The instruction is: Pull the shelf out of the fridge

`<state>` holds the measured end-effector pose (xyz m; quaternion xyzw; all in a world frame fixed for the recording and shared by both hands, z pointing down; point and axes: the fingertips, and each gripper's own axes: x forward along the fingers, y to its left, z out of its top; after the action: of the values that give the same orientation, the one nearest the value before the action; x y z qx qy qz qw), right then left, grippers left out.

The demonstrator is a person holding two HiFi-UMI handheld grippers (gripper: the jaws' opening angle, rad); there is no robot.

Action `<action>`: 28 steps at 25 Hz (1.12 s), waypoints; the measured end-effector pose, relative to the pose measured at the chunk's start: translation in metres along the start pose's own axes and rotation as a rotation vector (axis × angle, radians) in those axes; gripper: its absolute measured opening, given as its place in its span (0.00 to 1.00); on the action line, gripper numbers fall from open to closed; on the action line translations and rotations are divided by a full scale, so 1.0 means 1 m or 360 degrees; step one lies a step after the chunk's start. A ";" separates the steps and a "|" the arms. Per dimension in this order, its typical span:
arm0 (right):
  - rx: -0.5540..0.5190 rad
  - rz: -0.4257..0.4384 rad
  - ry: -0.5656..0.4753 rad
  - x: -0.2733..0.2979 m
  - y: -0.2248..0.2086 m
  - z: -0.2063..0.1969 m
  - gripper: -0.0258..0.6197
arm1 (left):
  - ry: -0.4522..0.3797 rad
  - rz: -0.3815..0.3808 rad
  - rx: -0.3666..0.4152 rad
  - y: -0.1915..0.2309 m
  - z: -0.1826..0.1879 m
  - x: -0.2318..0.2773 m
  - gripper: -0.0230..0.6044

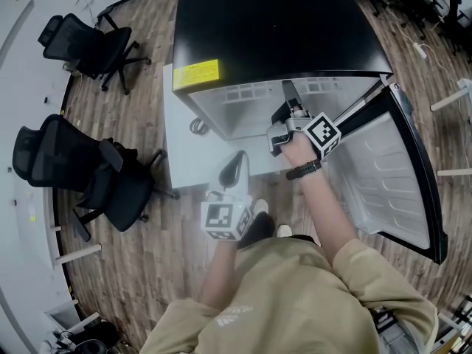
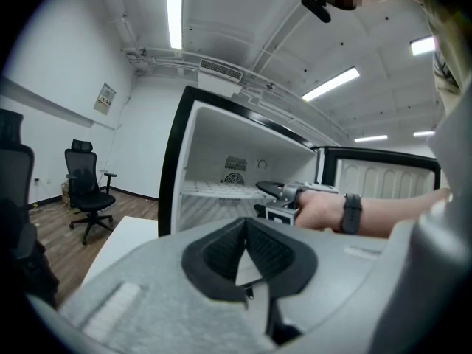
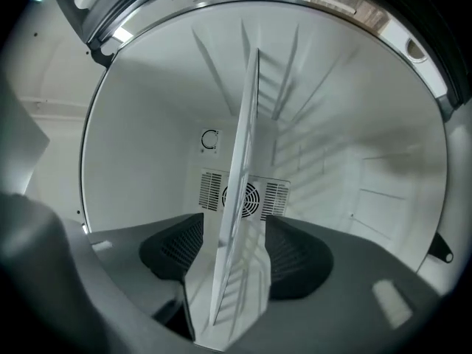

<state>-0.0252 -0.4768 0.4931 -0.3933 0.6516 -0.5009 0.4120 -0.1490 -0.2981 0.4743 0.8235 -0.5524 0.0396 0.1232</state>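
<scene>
A small black fridge (image 1: pixel 273 28) stands with its door (image 1: pixel 398 175) swung out to the right. Its white wire shelf (image 1: pixel 251 92) sits inside the white cavity. My right gripper (image 1: pixel 289 96) reaches into the opening. In the right gripper view the shelf (image 3: pixel 240 198) runs edge-on between the jaws of my right gripper (image 3: pixel 234 253), which stand wide apart, and neither pad presses on it. My left gripper (image 1: pixel 237 162) hangs back in front of the fridge, shut on nothing. From the left gripper (image 2: pixel 246 231) I see the shelf (image 2: pixel 214 191) and the right gripper (image 2: pixel 269 190) at it.
A low white table (image 1: pixel 184 161) stands against the fridge's left side, with a small wire coil (image 1: pixel 198 126) on it. Two black office chairs (image 1: pixel 88 46) (image 1: pixel 96 172) are to the left on the wood floor. The open door blocks the right side.
</scene>
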 end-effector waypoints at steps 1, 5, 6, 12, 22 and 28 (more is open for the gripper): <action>0.0010 0.0000 -0.0006 0.003 0.000 0.001 0.43 | 0.0006 0.0005 0.0000 0.001 -0.001 -0.001 0.04; 0.0053 -0.0007 -0.0042 0.011 -0.003 0.006 0.39 | 0.0001 0.0017 -0.0009 0.006 -0.002 -0.003 0.04; 0.0067 -0.0009 -0.0047 0.014 -0.004 0.006 0.38 | -0.0002 0.0017 -0.0007 0.006 -0.001 -0.004 0.04; 0.0175 0.0007 -0.0074 0.027 -0.006 0.005 0.30 | -0.0006 0.0008 -0.0004 0.003 -0.003 -0.009 0.04; 0.0229 0.0036 -0.0046 0.028 -0.004 -0.006 0.12 | 0.0000 -0.0005 0.0037 -0.006 -0.007 -0.018 0.04; 0.0252 0.0039 -0.0030 0.027 -0.004 -0.007 0.09 | -0.0012 -0.0018 0.0035 -0.010 -0.005 -0.019 0.04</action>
<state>-0.0406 -0.5003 0.4941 -0.3563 0.6109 -0.5421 0.4539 -0.1467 -0.2757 0.4734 0.8281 -0.5476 0.0419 0.1122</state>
